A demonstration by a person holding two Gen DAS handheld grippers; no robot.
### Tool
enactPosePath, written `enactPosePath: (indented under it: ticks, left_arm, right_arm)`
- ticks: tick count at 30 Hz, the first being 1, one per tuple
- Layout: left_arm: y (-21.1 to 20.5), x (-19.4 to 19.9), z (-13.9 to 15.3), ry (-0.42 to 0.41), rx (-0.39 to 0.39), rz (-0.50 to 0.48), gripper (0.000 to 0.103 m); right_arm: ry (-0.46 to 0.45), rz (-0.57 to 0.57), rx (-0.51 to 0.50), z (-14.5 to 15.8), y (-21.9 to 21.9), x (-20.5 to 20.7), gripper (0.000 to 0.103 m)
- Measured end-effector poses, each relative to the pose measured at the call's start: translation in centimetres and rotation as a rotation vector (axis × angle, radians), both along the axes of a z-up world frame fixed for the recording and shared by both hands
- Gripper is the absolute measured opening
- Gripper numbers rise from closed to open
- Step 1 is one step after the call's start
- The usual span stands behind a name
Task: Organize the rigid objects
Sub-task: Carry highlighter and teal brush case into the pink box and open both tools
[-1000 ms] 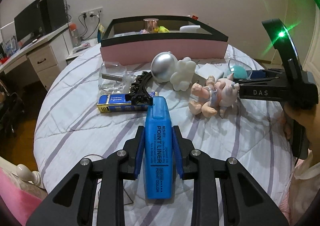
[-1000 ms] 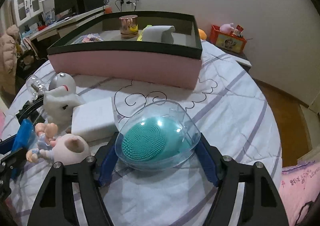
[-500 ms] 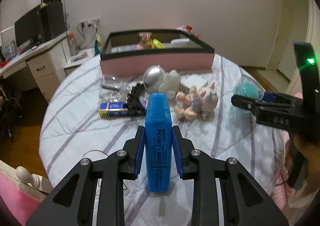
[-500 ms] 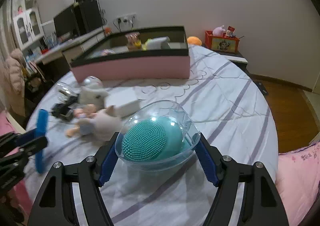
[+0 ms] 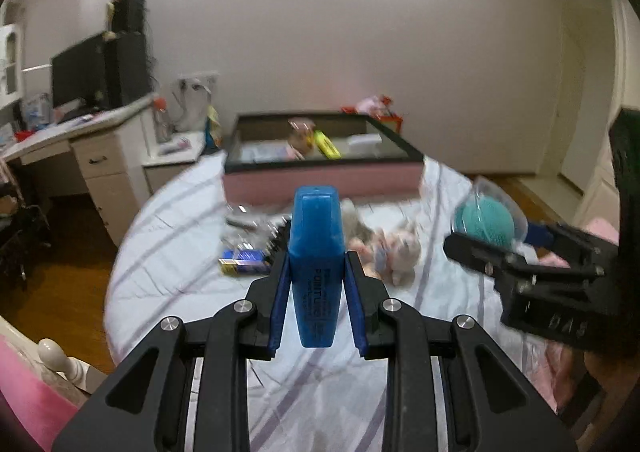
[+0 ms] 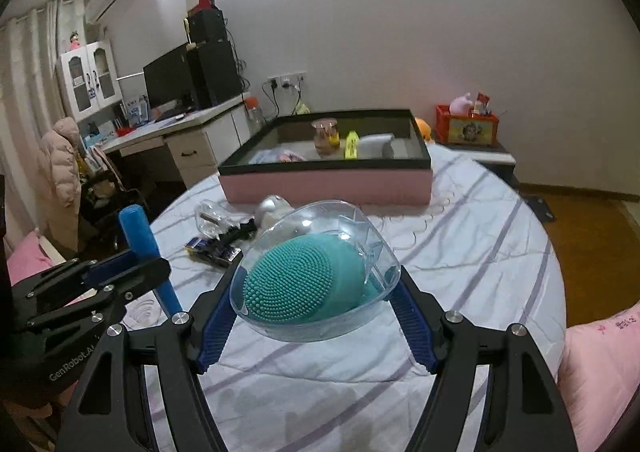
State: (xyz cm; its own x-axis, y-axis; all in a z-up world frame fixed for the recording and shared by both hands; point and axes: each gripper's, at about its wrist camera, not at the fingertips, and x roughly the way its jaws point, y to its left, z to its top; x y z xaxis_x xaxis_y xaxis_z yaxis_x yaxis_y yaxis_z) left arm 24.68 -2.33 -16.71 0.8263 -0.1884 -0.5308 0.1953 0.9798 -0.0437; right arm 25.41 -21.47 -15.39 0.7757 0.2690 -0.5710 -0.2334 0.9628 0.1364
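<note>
We see first the round bed [image 6: 480, 252] with its striped cover, and at 12 o'clock on it the pink box [image 6: 326, 185] with a dark rim, which already holds a jar, a yellow marker and a white block. At the bed's middle lies a loose pile [image 5: 320, 240] of toys and small packs. We judge that the carrying step is in hand: 2 rigid things are lifted and must go into the box.

The right gripper [image 6: 316, 316] pinches a clear case with a teal brush [image 6: 308, 276], jaws spread wide around it. The left gripper [image 5: 316, 292] clamps a blue highlighter [image 5: 316, 260], jaws close together on its sides.

Next we must reach toward 12 o'clock, over the pile, and release above a free part of the box.
</note>
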Motion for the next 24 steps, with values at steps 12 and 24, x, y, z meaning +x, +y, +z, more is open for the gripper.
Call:
enactPosePath:
  ticks: [12,24]
  left_arm:
    - [-0.9,-2.0,6.4,-0.234,0.05,0.073,0.027]
    - [-1.3,-3.0,10.1,-0.371,0.057,0.104,0.027]
  right_arm:
    - [-0.183,-0.026,0.013,5.9,0.8,-2.5,0.074]
    - [-0.306,-0.037,0.009,9.6,1.4,-3.0,0.074]
